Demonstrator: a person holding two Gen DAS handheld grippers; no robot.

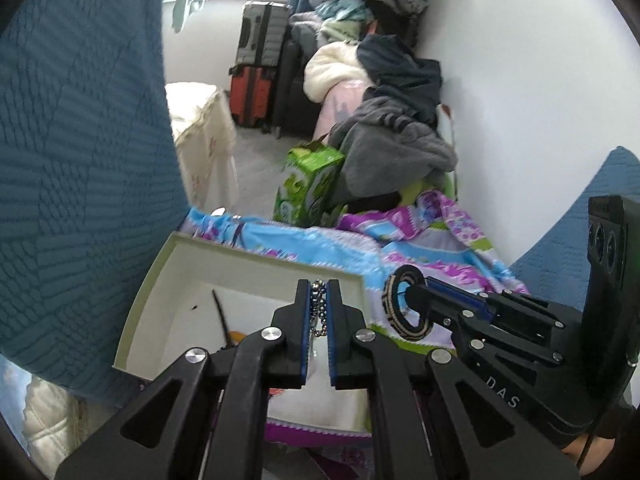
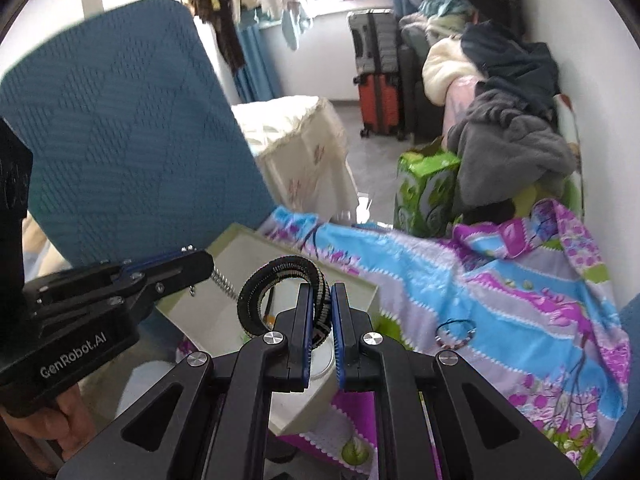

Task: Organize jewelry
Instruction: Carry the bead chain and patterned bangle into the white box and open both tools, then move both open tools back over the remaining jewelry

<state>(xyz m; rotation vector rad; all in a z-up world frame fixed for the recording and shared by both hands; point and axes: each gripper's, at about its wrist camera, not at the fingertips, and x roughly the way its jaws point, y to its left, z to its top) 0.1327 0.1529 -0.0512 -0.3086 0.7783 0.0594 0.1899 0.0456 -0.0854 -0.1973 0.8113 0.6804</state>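
Observation:
My left gripper (image 1: 319, 286) is shut on a silver bead chain (image 1: 319, 309), held over an open pale-green box (image 1: 240, 264) with a white inside. A thin dark stick-like piece (image 1: 219, 312) lies in the box. My right gripper (image 2: 322, 292) is shut on a black-and-cream woven bangle (image 2: 246, 300), just above the box's (image 2: 248, 250) near corner. In the left wrist view the right gripper (image 1: 416, 294) and its bangle (image 1: 389, 300) hover right of the box. The right wrist view shows the left gripper (image 2: 208, 260) with the chain (image 2: 222, 280) dangling from it. A beaded bracelet (image 2: 454, 334) lies on the sheet.
The box sits on a floral blue-and-purple sheet (image 2: 500, 280). A blue chair back (image 2: 120, 140) stands close on the left. Beyond are a cloth-covered table (image 2: 296, 132), a green carton (image 2: 424, 188), suitcases (image 2: 376, 80) and a heap of clothes (image 2: 512, 140) along the wall.

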